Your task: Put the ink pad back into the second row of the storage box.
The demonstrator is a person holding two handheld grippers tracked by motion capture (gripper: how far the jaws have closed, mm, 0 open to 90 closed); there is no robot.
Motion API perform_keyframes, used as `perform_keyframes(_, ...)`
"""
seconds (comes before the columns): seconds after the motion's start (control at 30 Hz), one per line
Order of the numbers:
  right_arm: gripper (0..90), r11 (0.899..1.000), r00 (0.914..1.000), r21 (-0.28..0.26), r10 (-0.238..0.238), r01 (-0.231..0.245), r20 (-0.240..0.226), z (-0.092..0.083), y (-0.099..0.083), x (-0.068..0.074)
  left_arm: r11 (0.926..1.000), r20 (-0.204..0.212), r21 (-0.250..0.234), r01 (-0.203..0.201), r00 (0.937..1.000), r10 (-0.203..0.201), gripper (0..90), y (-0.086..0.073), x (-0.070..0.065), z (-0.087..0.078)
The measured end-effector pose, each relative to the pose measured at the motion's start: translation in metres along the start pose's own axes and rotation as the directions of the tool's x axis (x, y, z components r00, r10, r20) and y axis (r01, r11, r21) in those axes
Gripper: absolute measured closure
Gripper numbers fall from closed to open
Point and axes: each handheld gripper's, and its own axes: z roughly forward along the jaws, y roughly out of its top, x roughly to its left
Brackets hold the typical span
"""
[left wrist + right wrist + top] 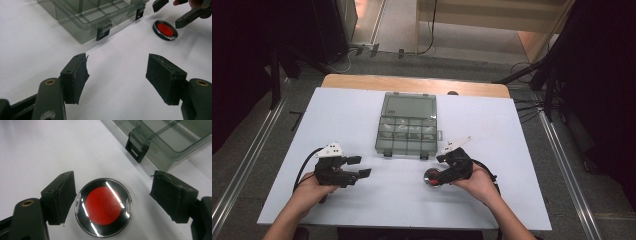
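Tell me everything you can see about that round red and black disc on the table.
The disc is small, round and flat, with a red centre, a black ring and a glossy clear cover that catches light streaks. It lies flat on the white table, in front of the clear compartment box, near its right latch. The right gripper has its open jaws around it; one jaw stands very close to its rim, the other clearly apart.
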Motion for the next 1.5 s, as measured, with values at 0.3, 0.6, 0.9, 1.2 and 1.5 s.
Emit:
perform_keyframes(0.3,20.1,0.998,0.9994,0.044,-0.034,0.034,0.002,0.007,0.000,0.002,1.0000,-0.005,0.004,0.000,1.0000,0.000,33.4,-0.001,0.001,-0.001)
perform_keyframes(0.6,20.1,0.995,0.9981,0.076,-0.062,0.062,-0.005,0.012,0.000,0.009,1.0000,-0.008,0.002,0.002,1.0000,-0.002,33.3,-0.001,0.002,-0.002)
perform_keyframes(0.9,19.3,0.983,0.9873,0.107,-0.153,0.148,0.043,0.017,-0.002,0.018,1.0000,-0.013,0.004,0.003,0.9999,-0.003,33.3,-0.001,0.003,-0.002)
perform_keyframes(1.2,22.6,0.976,0.9768,0.111,-0.196,0.186,0.086,0.018,-0.004,0.023,0.9999,-0.023,0.016,0.002,0.9997,-0.001,33.4,-0.001,0.005,-0.001)
perform_keyframes(1.5,30.6,0.978,0.9766,0.100,-0.195,0.186,0.091,0.016,-0.005,0.021,0.9996,-0.020,0.027,-0.003,0.9998,0.004,33.3,-0.001,0.005,0.001)
